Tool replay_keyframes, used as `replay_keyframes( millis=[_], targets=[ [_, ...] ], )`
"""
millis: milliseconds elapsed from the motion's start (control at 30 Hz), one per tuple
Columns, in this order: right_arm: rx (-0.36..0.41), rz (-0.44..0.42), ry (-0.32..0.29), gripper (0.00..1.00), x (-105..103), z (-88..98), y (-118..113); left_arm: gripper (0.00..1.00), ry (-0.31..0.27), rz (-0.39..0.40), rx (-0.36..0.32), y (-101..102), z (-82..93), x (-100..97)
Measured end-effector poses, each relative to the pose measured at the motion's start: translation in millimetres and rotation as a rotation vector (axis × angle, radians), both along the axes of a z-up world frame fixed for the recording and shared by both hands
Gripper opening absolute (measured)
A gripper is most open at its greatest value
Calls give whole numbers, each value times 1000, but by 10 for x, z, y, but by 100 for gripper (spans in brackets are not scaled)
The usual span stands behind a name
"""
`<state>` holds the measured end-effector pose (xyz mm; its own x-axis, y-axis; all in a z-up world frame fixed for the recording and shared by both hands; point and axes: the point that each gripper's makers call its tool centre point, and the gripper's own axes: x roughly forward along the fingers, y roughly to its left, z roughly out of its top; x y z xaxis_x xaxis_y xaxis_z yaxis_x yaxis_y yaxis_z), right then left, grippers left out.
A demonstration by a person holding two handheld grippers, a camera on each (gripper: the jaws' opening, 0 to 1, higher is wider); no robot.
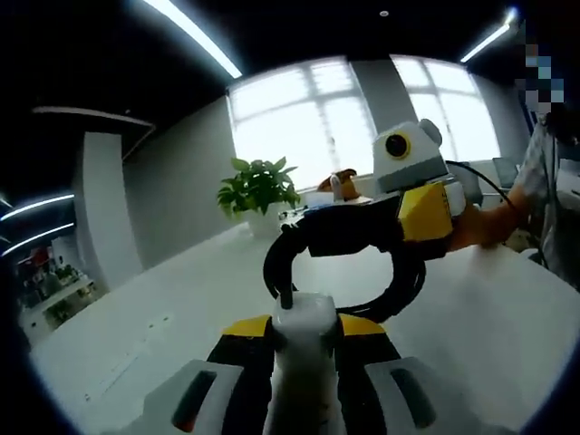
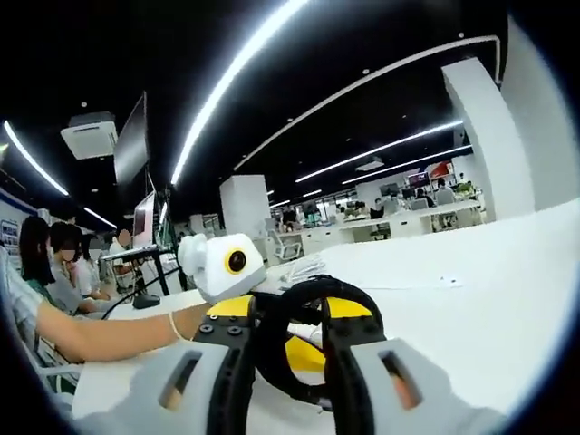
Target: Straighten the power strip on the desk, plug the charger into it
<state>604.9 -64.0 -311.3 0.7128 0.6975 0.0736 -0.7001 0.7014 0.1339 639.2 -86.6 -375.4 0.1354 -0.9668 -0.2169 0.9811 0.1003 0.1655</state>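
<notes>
Charger pinched in left gripper; its black cable clamped by right gripper above white desk

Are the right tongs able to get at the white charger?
Probably not yet: the right tongs are shut on the black cable, though nothing lies between them and the charger in the left tongs.

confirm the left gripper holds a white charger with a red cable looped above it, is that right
Not quite: the cable is black, not red, as the left gripper view shows. The left gripper does hold the white charger, cable looped above it.
</notes>
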Motion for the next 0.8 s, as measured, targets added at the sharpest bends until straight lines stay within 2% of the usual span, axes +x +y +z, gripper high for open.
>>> replay_keyframes(
  millis=[33, 67, 100, 133, 233, 267, 333, 367, 400, 533, 800],
  targets=[
    [2, 1, 1, 28, 4, 0, -3, 25, 0, 0, 0, 1, 3, 11],
    [3, 3, 1, 29, 0, 0, -3, 25, -24, 2, 1, 0, 6, -37],
    [4, 6, 1, 29, -9, -3, 3, 25, -23, 2, 4, -1, -7, -94],
    [4, 8, 2, 30, -17, -4, 7, 25, 4, 2, 6, 0, -20, -82],
    [-2, 20, 6, 36, -44, -15, 29, 25, -7, 2, 9, -2, -16, -43],
    [-10, 19, 13, 44, -56, -27, 36, 25, 0, 2, 8, -3, -19, -39],
    [-50, -17, 20, 61, -35, -69, 10, 25, -49, -3, 18, 1, -17, -26],
    [-68, -27, 23, 69, -25, -89, 1, 25, -53, -4, 21, 1, -23, -43],
    [-99, -41, 20, 71, -18, -124, 0, 25, -62, -3, 27, 2, -22, -44],
    [-134, -44, 15, 71, -11, -181, 29, 25, -79, 0, 32, 14, -27, -26],
    [-154, -45, 20, 72, -8, -225, 37, 25, -115, 0, 31, 19, -39, -48]
  ],
)
